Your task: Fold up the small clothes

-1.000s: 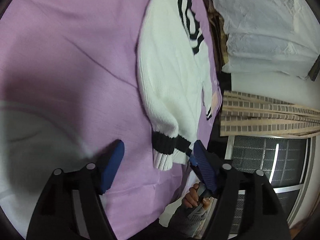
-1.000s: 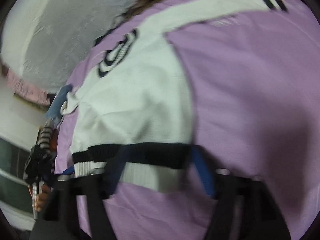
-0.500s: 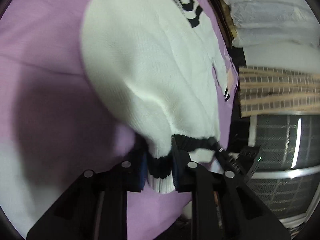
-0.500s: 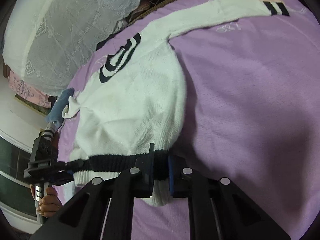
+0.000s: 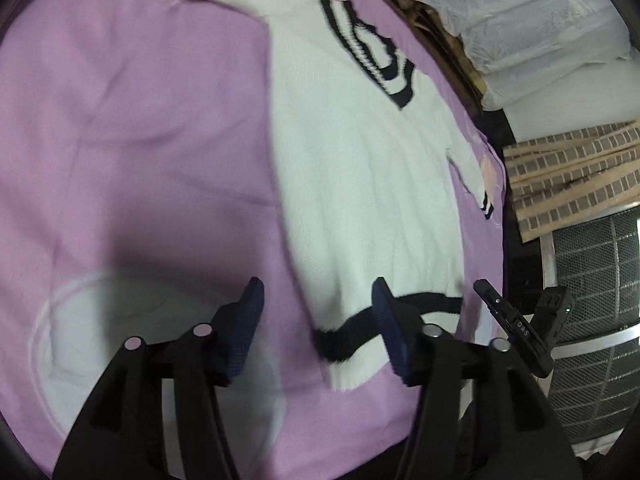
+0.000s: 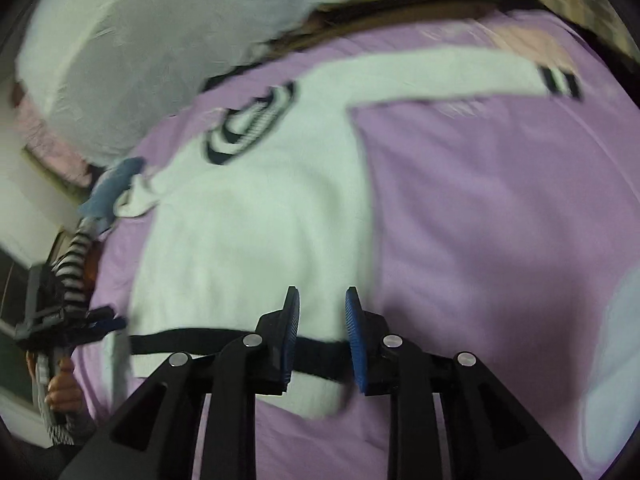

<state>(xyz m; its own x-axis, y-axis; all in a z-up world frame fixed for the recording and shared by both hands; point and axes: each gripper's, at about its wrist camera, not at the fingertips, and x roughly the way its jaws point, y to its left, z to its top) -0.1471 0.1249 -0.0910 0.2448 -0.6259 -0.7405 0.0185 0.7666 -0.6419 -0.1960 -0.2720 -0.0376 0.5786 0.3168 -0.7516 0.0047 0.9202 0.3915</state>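
Nearby, white bedding (image 5: 532, 20) borders the sweater (image 5: 360, 184) on purple sheet (image 5: 140, 120).

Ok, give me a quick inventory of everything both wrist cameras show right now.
sweater: one, white with black bands at hem, cuffs and collar, spread flat on the purple sheet.
purple sheet: one, covering the bed under the sweater.
white bedding: piled past the head of the sheet.
brick-pattern panel: one, tan, beside the bed.
blue cloth: one, by the sweater's near sleeve; what it is I cannot tell.
left gripper: black with blue pads, jaws opening, above the hem corner, nothing pinched.
right gripper: same make, jaws opening, hem showing between the pads, not pressed.
hand: holding the left gripper's handle.
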